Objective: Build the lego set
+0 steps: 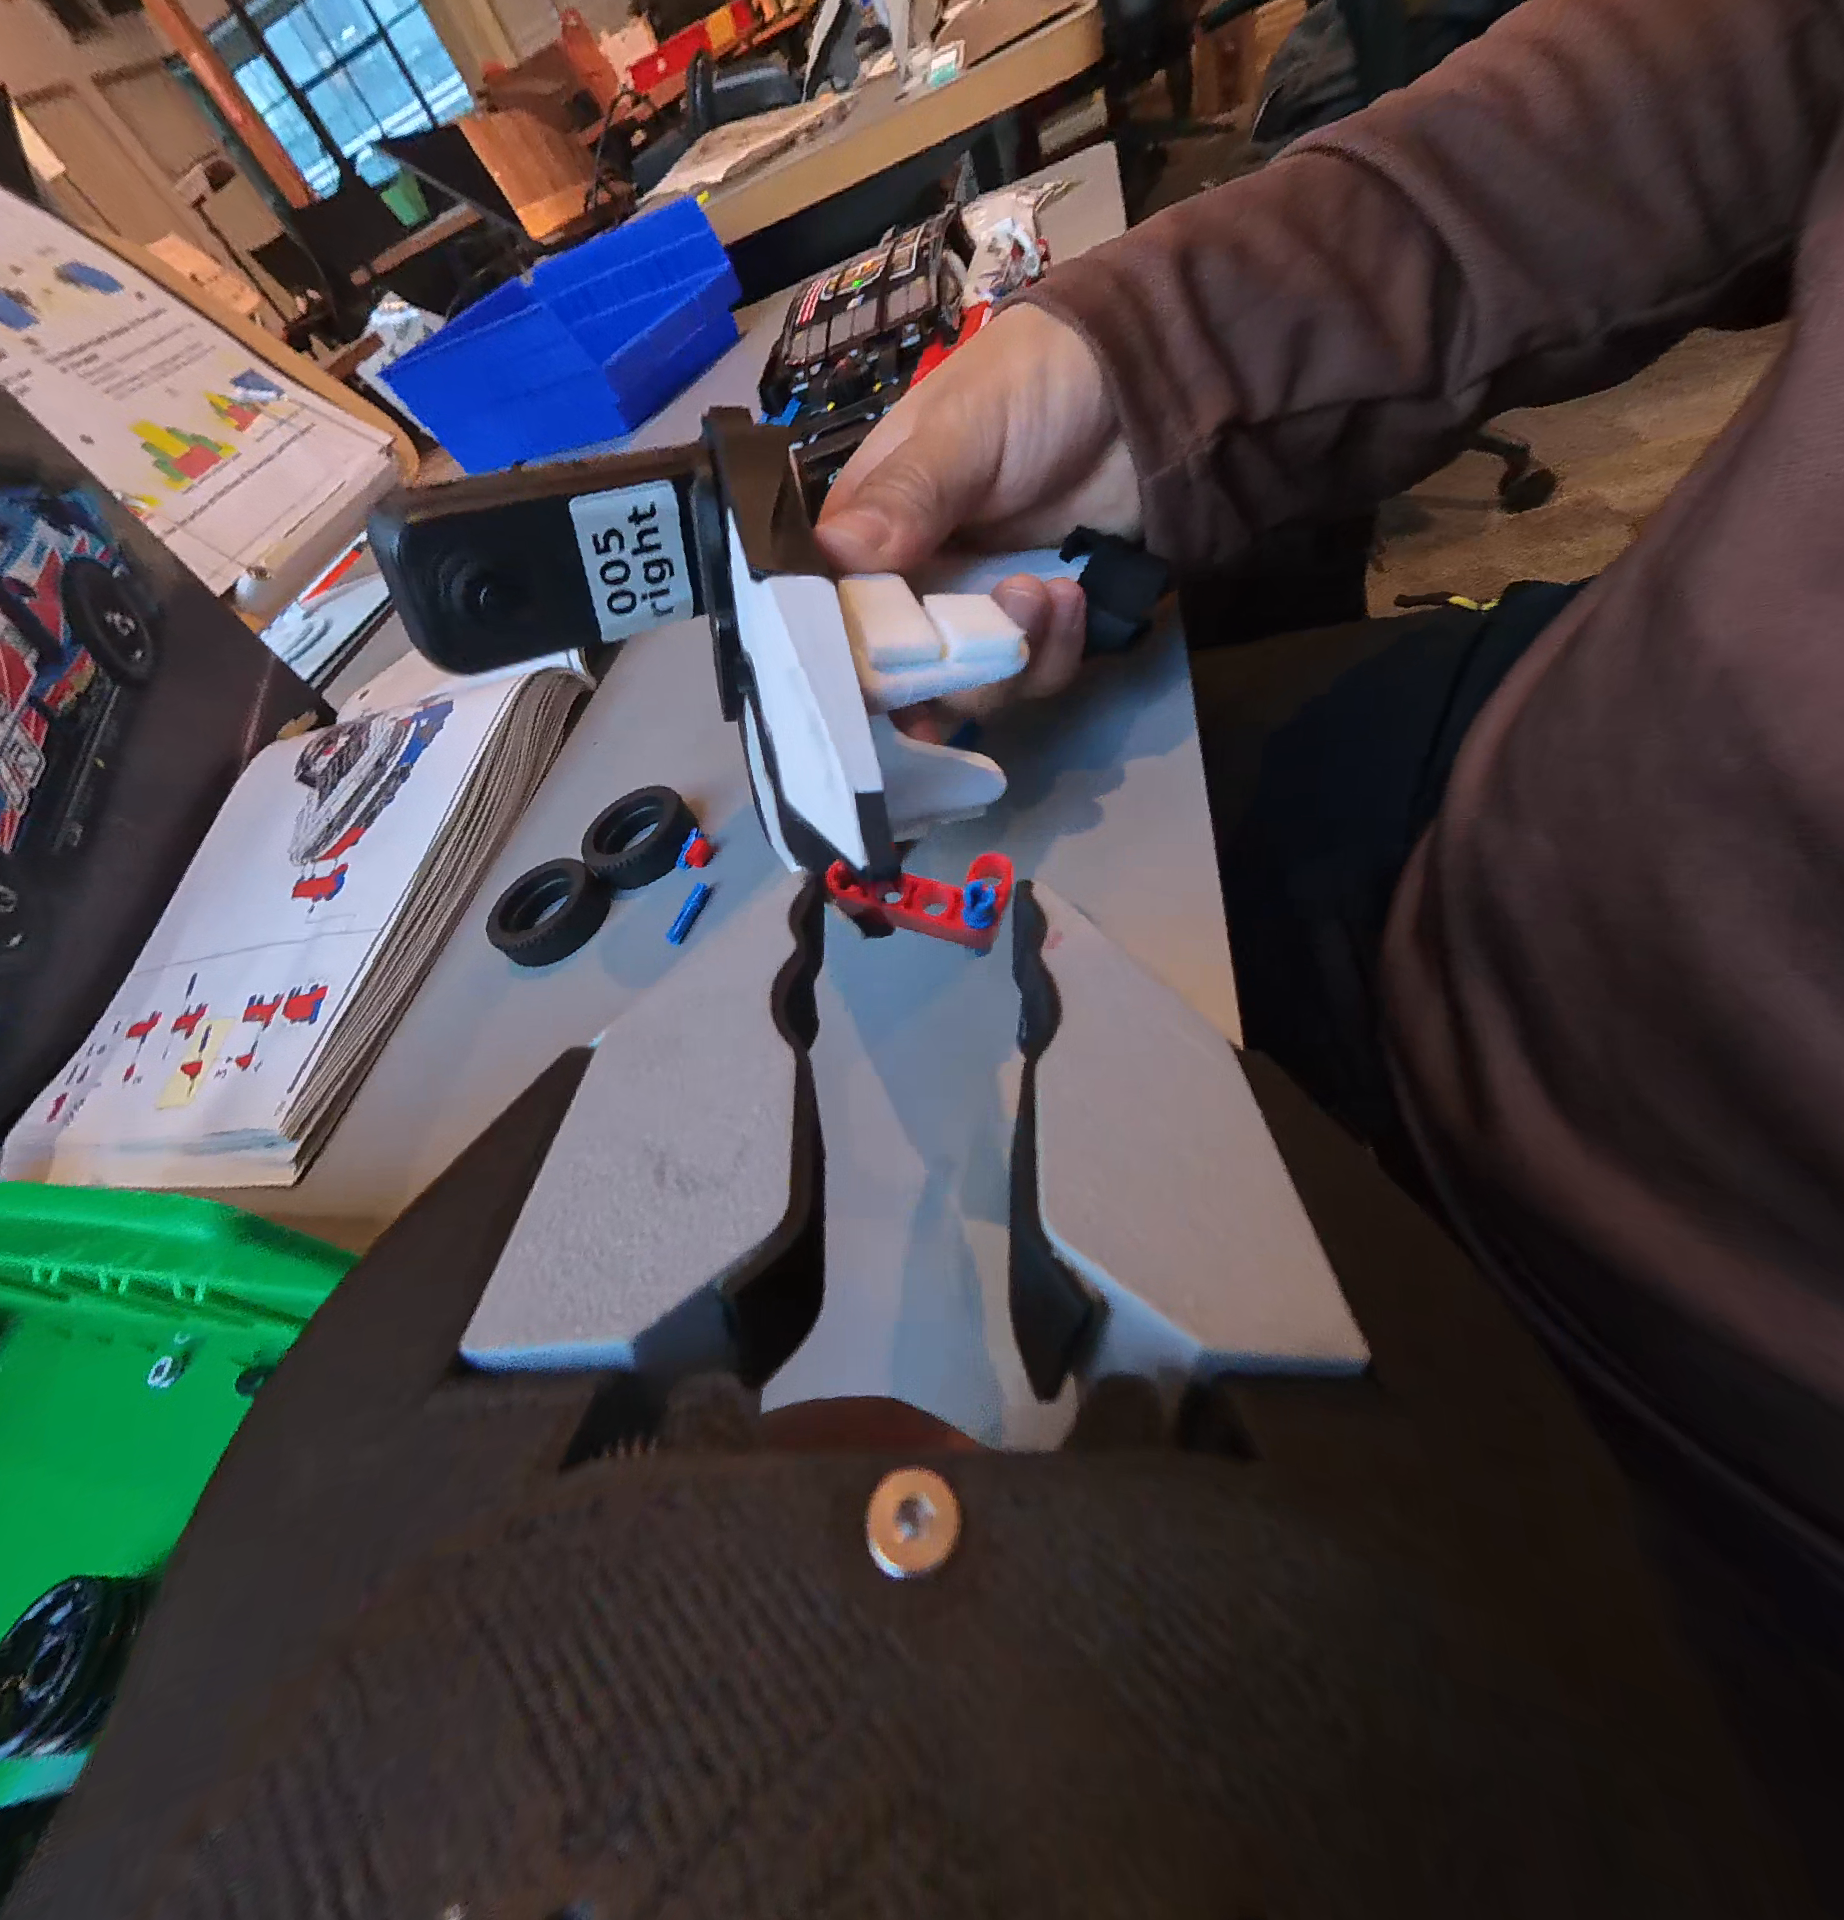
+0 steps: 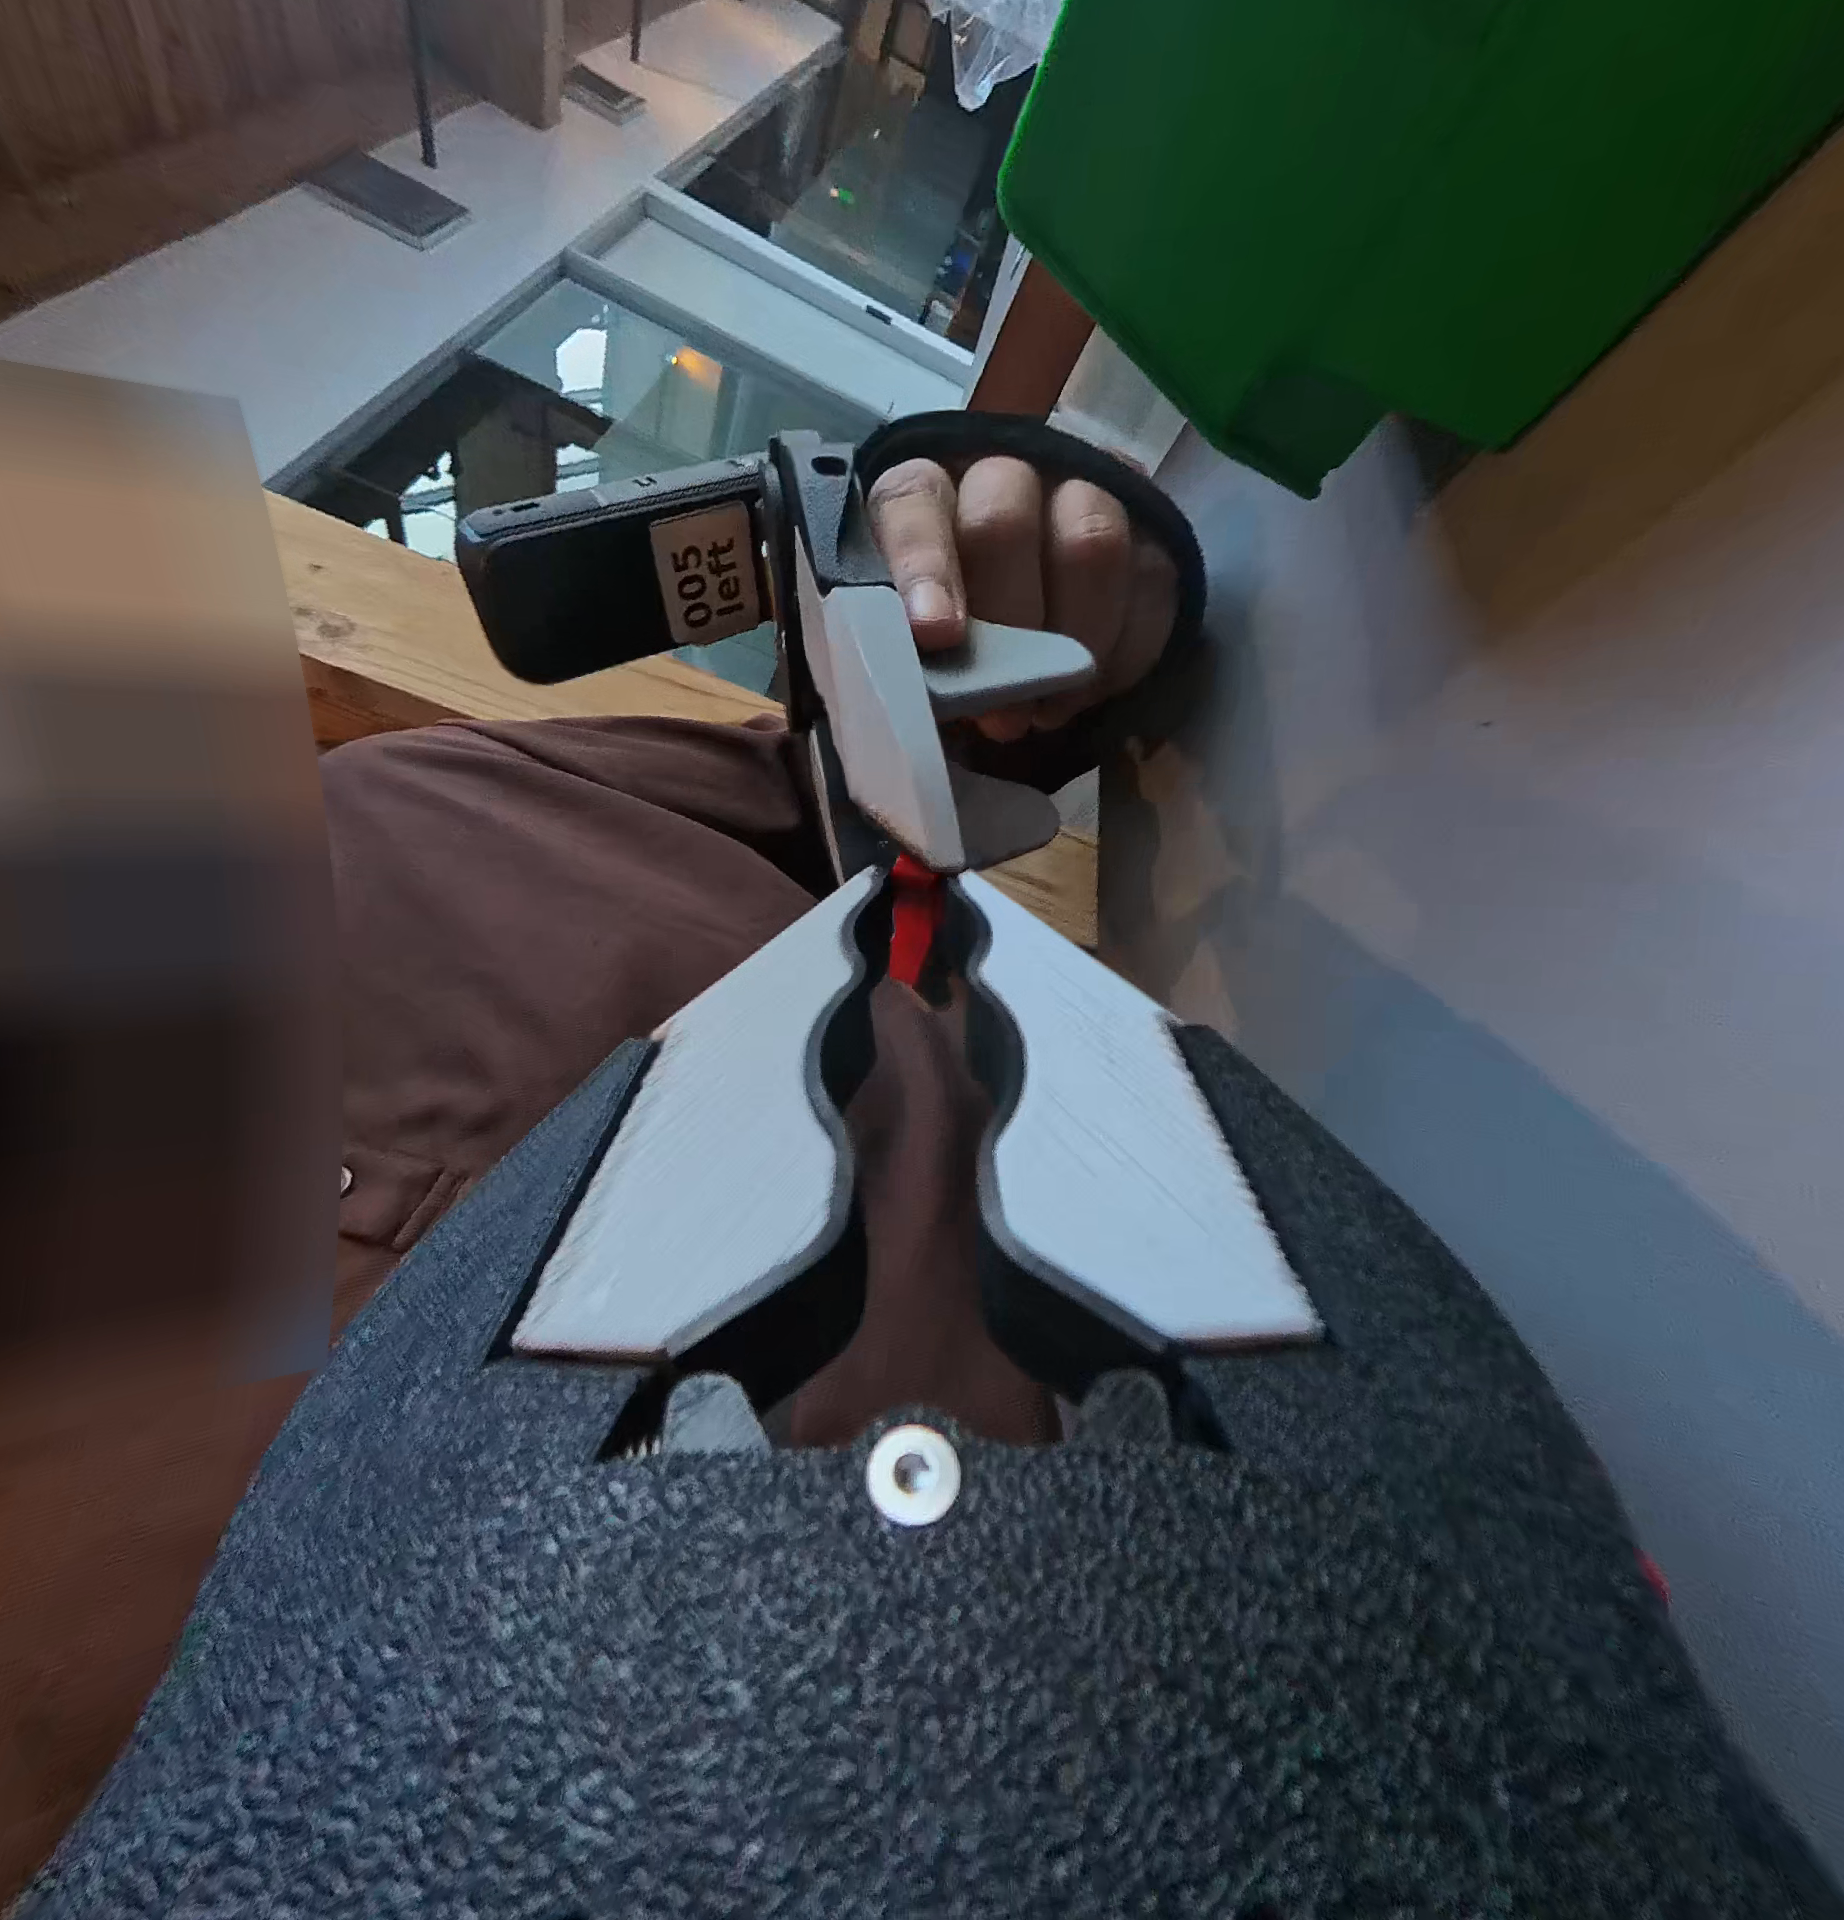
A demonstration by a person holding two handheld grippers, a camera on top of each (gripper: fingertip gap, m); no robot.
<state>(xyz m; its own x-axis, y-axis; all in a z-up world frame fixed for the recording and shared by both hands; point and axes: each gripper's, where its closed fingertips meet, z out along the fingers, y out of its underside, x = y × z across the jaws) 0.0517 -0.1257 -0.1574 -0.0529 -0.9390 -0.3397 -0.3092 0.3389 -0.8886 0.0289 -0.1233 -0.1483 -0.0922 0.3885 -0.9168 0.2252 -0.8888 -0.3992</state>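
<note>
A red L-shaped beam (image 1: 923, 906) with a blue pin (image 1: 980, 900) in it is held above the grey table (image 1: 1105, 748). My right gripper (image 1: 864, 868) comes down from above and is shut on the beam's left end. In the right wrist view the beam (image 2: 913, 935) shows edge-on between the right gripper's (image 2: 918, 888) fingers. My left gripper (image 1: 916, 906) has narrowed to the beam's length, with a fingertip against each end. It shows side-on in the right wrist view (image 2: 913, 862), at the beam's far end.
Two black tyres (image 1: 637, 833) (image 1: 544, 912), a loose blue pin (image 1: 687, 914) and a small red and blue piece (image 1: 696, 850) lie left of the beam. An open instruction booklet (image 1: 274, 935), a green bin (image 1: 87, 1403), blue bins (image 1: 575, 332) and a part-built car model (image 1: 876, 312) surround the work spot. The tips of both grippers are at nearly the same place.
</note>
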